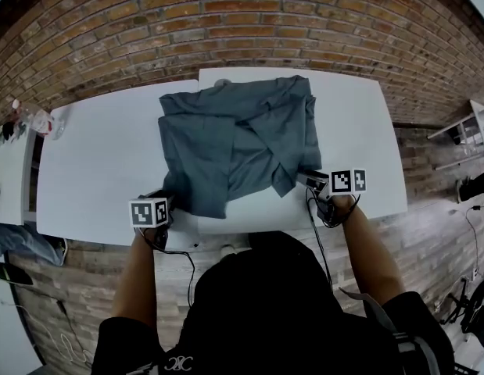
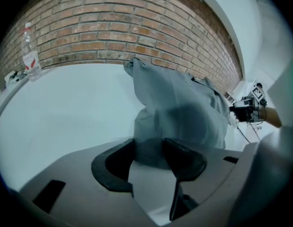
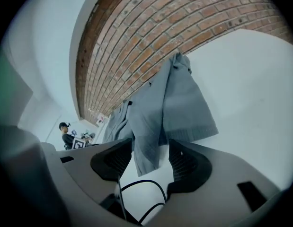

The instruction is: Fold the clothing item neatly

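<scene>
Your left gripper (image 1: 165, 202) and right gripper (image 1: 307, 180) meet the lower edge of one grey shirt (image 1: 238, 143), rumpled mid-frame on the white tabletop (image 1: 93, 162). Both jaws stand apart, with cloth between them unpinched.

The left forearm (image 1: 138, 276) and right forearm (image 1: 368, 255) reached forward from dark sleeves, each hand closed round a gripper at the near edge of the surface (image 1: 93, 170). The left gripper (image 1: 165, 204) sat at that near edge, left of its middle, and pointed steeply down and away from the body. Its jaws stood apart, with the hem of the garment (image 1: 242, 143) between the tips and neither pad pressing on it. The right gripper (image 1: 308, 180) was a little farther in, nearer the right edge, tipped down less steeply and aimed leftward. Its jaws also stood apart, with a strip of fabric lying loose between them.
</scene>
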